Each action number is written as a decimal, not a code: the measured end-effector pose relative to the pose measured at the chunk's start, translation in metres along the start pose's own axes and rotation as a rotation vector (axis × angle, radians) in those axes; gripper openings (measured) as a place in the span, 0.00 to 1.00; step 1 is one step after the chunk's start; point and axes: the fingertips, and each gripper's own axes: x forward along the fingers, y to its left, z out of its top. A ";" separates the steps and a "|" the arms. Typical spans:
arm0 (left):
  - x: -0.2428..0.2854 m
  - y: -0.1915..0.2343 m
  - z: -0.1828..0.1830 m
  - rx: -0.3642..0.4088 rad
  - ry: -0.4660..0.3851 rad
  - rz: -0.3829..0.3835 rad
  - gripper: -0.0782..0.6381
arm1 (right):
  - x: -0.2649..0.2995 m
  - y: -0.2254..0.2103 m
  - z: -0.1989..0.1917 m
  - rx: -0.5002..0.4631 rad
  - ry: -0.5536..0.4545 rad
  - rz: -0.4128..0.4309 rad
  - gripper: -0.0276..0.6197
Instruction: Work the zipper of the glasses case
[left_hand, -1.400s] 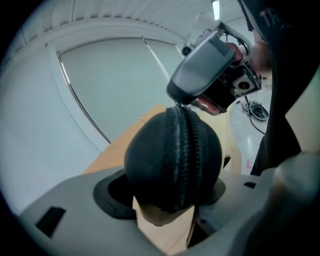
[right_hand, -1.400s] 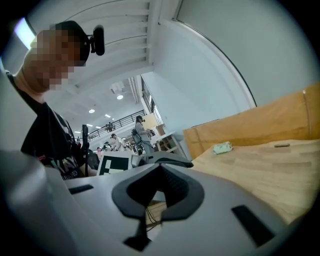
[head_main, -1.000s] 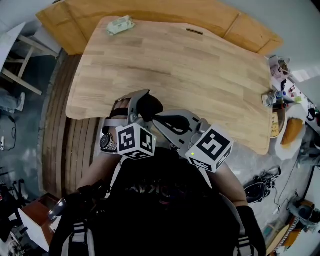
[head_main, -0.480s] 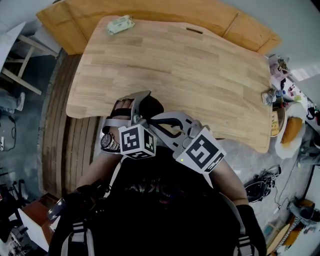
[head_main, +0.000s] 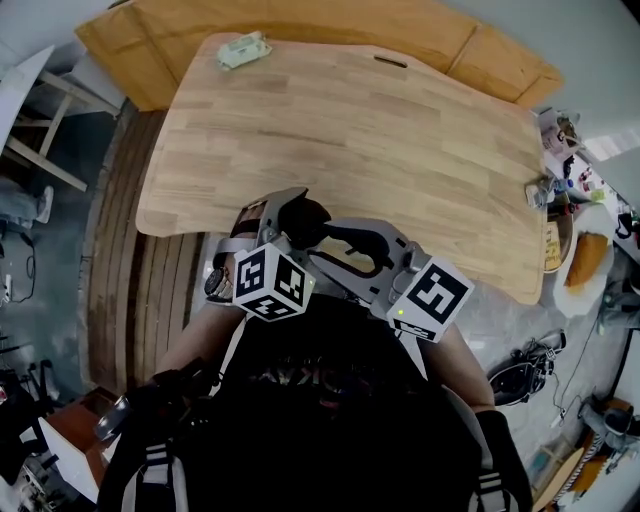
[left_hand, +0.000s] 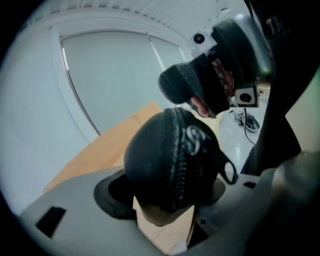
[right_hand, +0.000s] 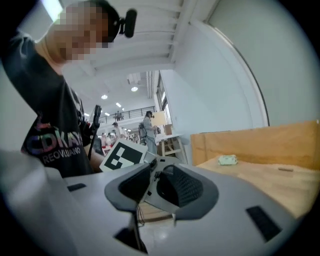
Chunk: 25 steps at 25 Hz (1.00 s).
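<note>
Evidently the glasses case (left_hand: 167, 165) was not resting on anything. It was held in the air close to the person's chest, by the near edge of the wooden table (head_main: 380, 130). The case was black and rounded and was presented end-on. Its zipper (left_hand: 176, 172) ran over the crown, a silver puller (left_hand: 193, 139) sat just beside that line, and a black cord loop (left_hand: 228, 169) hung to its right. How far the zipper had been run could not be determined.

Risks, as judged:
- The case was gripped by one end only, so a pull along the zipper could twist it out of the pads and drop it.
- A fresh pinch could catch the cord loop instead of the puller and stall the slider.

The left gripper (left_hand: 170, 194) stood wide and was clamped on the lower part of the case, with both pads bearing on its sides.

The right gripper (right_hand: 154, 186) pointed at the case from the person's right. Its jaws had just been opening and stood slightly apart. A small dark piece showed in the gap, but its identity was unclear and the pads did not appear to press on it, so this gripper was judged released.

A small pale-green item (head_main: 241, 49) lay at the far end of the table, well apart.
</note>
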 end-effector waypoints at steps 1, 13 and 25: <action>-0.001 -0.001 0.002 -0.042 -0.021 -0.020 0.51 | -0.007 -0.005 0.001 0.046 -0.024 -0.009 0.28; -0.019 -0.009 0.052 -0.723 -0.375 -0.418 0.51 | -0.054 -0.046 -0.050 0.334 -0.016 -0.073 0.52; -0.009 -0.048 0.104 -0.778 -0.452 -0.711 0.51 | -0.061 -0.042 -0.081 0.387 0.042 -0.044 0.54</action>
